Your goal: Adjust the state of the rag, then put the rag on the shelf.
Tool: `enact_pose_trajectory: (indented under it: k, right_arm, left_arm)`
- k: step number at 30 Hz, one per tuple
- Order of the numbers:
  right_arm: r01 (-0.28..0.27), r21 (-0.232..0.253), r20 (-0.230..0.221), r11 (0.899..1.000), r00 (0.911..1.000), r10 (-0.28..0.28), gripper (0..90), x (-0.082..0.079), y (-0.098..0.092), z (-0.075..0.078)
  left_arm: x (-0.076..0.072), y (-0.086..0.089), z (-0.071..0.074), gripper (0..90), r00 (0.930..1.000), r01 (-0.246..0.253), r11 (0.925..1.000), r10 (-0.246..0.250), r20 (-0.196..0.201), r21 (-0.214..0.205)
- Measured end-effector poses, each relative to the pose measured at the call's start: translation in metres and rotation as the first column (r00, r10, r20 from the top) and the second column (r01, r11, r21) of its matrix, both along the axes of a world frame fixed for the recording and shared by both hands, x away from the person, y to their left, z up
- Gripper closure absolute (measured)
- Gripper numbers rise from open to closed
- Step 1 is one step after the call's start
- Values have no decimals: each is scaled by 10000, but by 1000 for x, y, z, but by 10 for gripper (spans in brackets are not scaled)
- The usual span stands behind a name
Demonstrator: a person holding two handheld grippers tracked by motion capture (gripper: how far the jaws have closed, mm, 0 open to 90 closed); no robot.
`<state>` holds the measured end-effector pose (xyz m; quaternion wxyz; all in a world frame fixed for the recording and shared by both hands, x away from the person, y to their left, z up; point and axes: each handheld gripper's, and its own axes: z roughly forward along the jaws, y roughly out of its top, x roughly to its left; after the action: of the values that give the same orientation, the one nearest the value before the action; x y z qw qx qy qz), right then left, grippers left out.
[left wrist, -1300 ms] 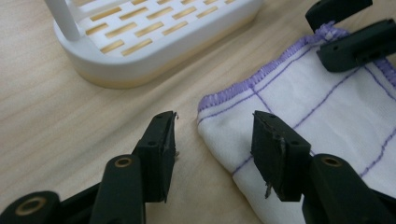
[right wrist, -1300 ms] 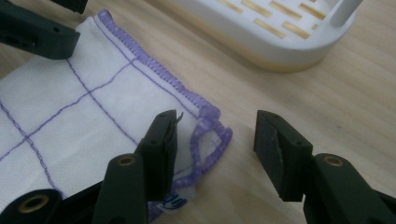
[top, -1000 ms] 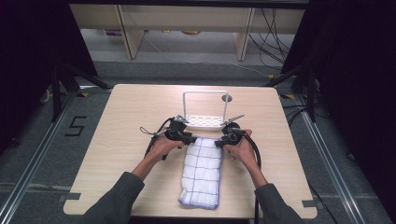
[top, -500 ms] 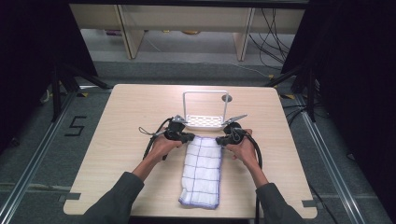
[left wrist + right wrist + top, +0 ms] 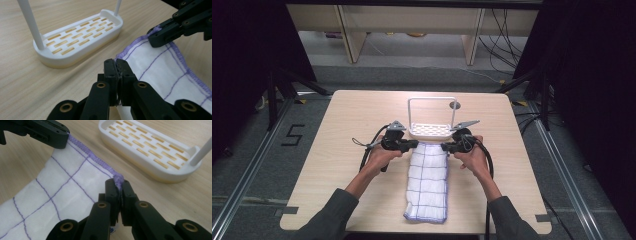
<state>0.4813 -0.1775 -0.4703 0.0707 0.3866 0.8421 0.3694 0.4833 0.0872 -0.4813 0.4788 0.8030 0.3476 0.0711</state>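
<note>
A white cloth (image 5: 428, 180) with a purple grid and purple hem lies folded lengthways on the wooden table (image 5: 337, 130). My left gripper (image 5: 413, 145) is shut on its far left corner (image 5: 117, 59). My right gripper (image 5: 445, 147) is shut on its far right corner (image 5: 118, 180). Both corners sit just above the table, with the far hem (image 5: 92, 157) stretched between them. Just beyond the hem stands a white slotted rack (image 5: 430, 130) with a tall wire hoop (image 5: 432, 99). The rack's base (image 5: 80, 37) is at the left in the left gripper view and the base (image 5: 150, 147) is at the right in the right gripper view.
The rack (image 5: 430, 130) stands a short way past the cloth's far edge, between the two grippers. A small grey round mark (image 5: 455, 105) lies on the table behind the rack. Black cables (image 5: 367, 150) trail from both grippers over the table.
Both grippers have shifted a little toward the rack with the cloth's far corners held; the cloth's far edge sits slightly nearer the rack.
</note>
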Motion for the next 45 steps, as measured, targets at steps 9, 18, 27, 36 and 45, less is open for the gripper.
enact_pose_trajectory:
  k: [9,18,27,36,45]
  right_arm:
    - [-61,97,450,9999,9990,57,869,-6,-1,12]
    - [-404,342,737,9986,9966,378,870,-14,5,28]
    - [-547,669,1120,9963,9926,470,870,-31,5,53]
    - [-932,729,1974,9930,9773,773,870,-55,6,82]
    - [-952,1396,2797,9856,9586,530,871,-58,-6,128]
  left_arm:
    - [-10,5,15,869,9996,31,9998,-26,269,-176]
    - [-18,11,28,867,9992,133,9999,-129,386,-106]
    - [-31,21,54,869,9970,461,9979,-431,651,-455]
    - [-49,23,86,870,9936,647,9958,-583,970,-640]
    - [-48,18,131,870,9885,760,9963,-701,1339,-397]
